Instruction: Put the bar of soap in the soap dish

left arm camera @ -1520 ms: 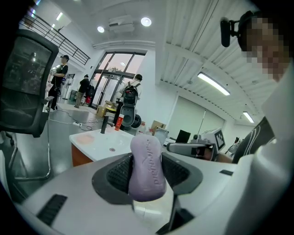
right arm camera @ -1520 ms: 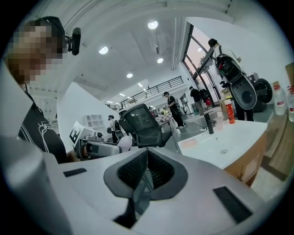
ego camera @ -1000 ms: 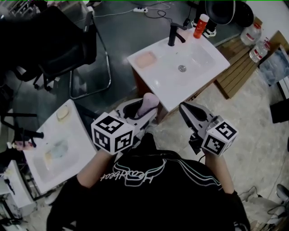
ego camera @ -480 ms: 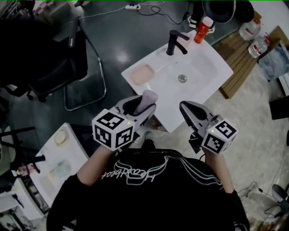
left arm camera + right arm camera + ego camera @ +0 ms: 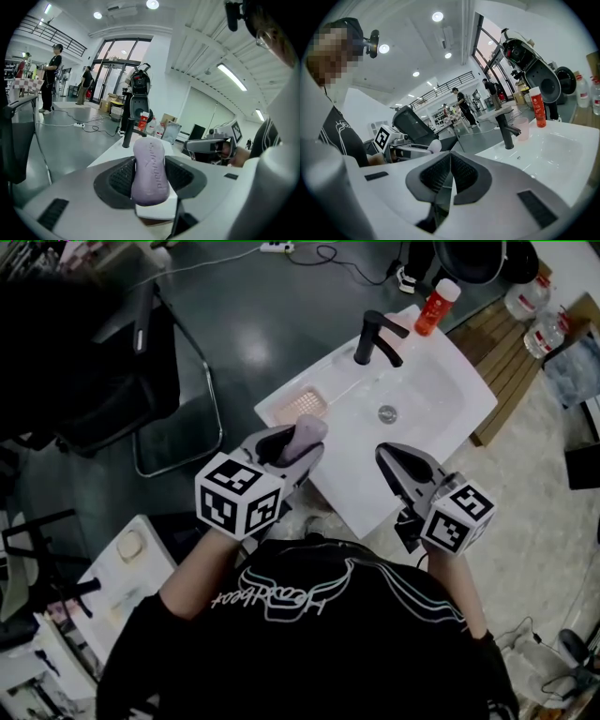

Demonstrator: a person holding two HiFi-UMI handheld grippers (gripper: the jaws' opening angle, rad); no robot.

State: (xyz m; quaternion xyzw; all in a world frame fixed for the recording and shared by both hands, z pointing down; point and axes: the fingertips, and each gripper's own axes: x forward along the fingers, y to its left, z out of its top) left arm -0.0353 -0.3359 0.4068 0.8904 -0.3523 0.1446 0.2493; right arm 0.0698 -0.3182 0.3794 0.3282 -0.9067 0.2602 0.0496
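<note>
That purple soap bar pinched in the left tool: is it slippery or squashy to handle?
Probably stiff: the soap bar shows no dents, and its embossed lettering is crisp, where the left gripper clamps it between ribbed pads. Its surface looks matte with no wet sheen, so likely only mildly slippery. Held on edge, it may tip flat once released.

Smooth matt soap (image 5: 150, 171), glossy sink (image 5: 450, 390)

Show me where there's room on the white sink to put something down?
The soap dish at the left corner of the sink looks empty. Around the drain it is bare too, and so is the right rim. The back is crowded: the faucet and red bottle stand there.
</note>
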